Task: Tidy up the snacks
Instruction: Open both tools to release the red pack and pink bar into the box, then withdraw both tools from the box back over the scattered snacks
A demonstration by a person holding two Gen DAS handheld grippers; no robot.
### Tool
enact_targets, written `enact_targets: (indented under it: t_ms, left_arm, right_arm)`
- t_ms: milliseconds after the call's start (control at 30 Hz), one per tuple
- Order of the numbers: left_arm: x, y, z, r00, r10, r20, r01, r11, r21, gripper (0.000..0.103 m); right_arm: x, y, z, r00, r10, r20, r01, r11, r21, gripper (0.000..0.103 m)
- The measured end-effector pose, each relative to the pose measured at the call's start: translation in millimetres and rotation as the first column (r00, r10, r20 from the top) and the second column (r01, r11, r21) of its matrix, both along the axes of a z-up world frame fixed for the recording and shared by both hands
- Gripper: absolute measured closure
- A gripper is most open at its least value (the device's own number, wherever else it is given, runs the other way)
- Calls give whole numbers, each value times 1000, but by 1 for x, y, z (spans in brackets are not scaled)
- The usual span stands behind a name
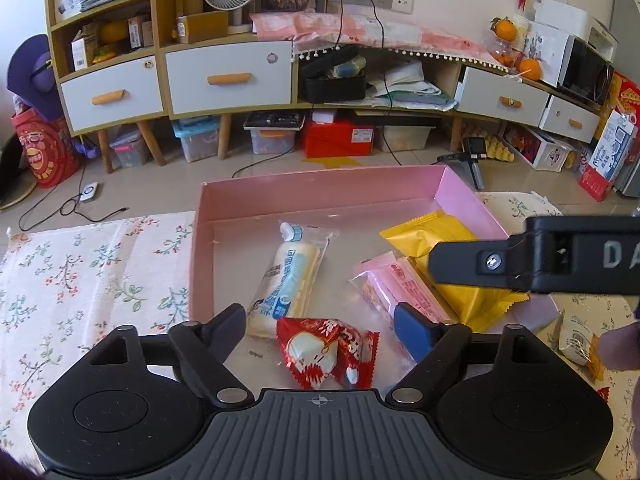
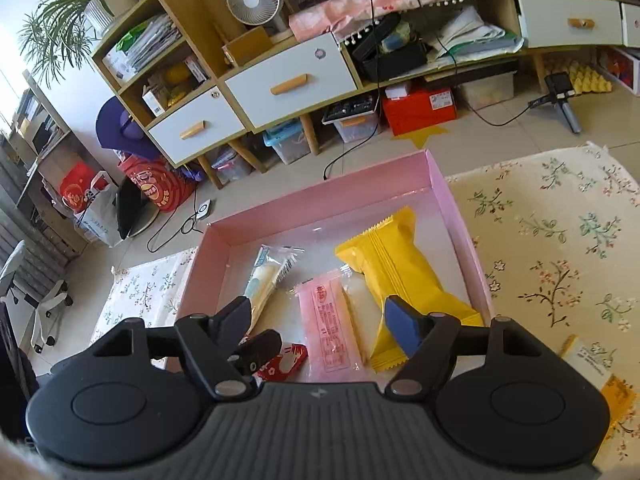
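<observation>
Pink tray [image 1: 320,192] on worktop holds four snacks. Left hand-held gripper [image 1: 324,330] wide open over red packet [image 1: 326,354]; right hand-held gripper [image 2: 320,316] open above pink packet [image 2: 330,320], gripping nothing.

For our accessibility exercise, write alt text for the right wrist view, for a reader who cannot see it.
An open right hand-held gripper hangs over a pink tray holding four wrapped snacks: a yellow packet, a pink packet, a white bread roll and a red packet. The tray sits on a floral cloth.
</observation>
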State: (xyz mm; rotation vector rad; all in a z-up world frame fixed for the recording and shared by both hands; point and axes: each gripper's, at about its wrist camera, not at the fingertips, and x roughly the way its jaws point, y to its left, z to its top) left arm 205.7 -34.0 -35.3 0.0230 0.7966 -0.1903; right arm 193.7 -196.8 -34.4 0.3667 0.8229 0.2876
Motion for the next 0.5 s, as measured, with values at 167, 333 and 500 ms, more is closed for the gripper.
enact_targets:
  t_ms: [167, 333, 500]
  left_arm:
    - [-12, 5, 7, 1000, 13, -2, -13, 1000, -5, 15]
    - [-27, 11, 15, 1000, 22, 1, -22, 1000, -15, 11]
    - [-49, 19, 23, 1000, 25, 2, -25, 999, -32, 8]
  right_arm:
    - [-10, -1, 10, 1000, -3, 17, 3, 1000, -17, 23]
    - [-21, -5, 20, 999, -5, 33, 7, 999, -39, 18]
    - [-39, -8, 28, 999, -1, 44, 3, 998, -61, 13]
